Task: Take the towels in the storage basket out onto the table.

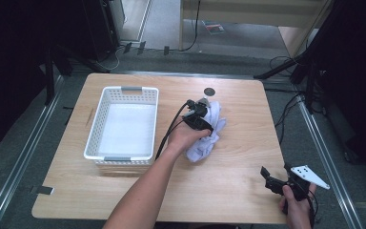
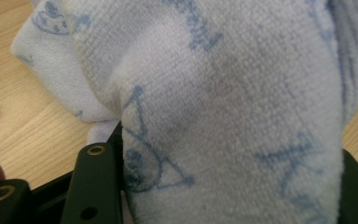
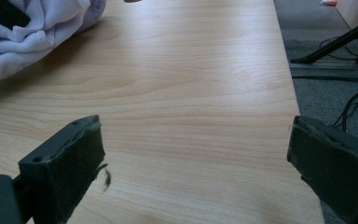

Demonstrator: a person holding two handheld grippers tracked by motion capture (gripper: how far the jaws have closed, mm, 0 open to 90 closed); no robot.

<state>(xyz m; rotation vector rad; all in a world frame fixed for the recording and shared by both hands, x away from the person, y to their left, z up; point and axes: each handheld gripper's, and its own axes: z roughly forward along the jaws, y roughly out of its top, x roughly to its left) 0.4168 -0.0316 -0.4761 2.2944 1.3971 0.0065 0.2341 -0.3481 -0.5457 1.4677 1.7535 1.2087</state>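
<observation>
A crumpled white towel with pale blue print (image 1: 205, 139) lies on the wooden table (image 1: 238, 181), right of centre. My left gripper (image 1: 198, 113) is pressed down into the top of it. In the left gripper view the towel (image 2: 223, 93) bulges between the two jaws, which stand wide apart on either side of the cloth, so the gripper (image 2: 230, 186) is open around a thick fold. My right gripper (image 1: 276, 171) hovers low over the table's near right corner, open with nothing between its jaws (image 3: 196, 144). The towel's edge (image 3: 28, 32) shows at the far left of the right gripper view.
A white perforated plastic basket (image 1: 122, 89), empty, stands on the left half of the table. A small dark round disc (image 1: 209, 91) sits near the far edge behind the towel. Cables and dark stand legs (image 1: 290, 62) lie on the floor to the right.
</observation>
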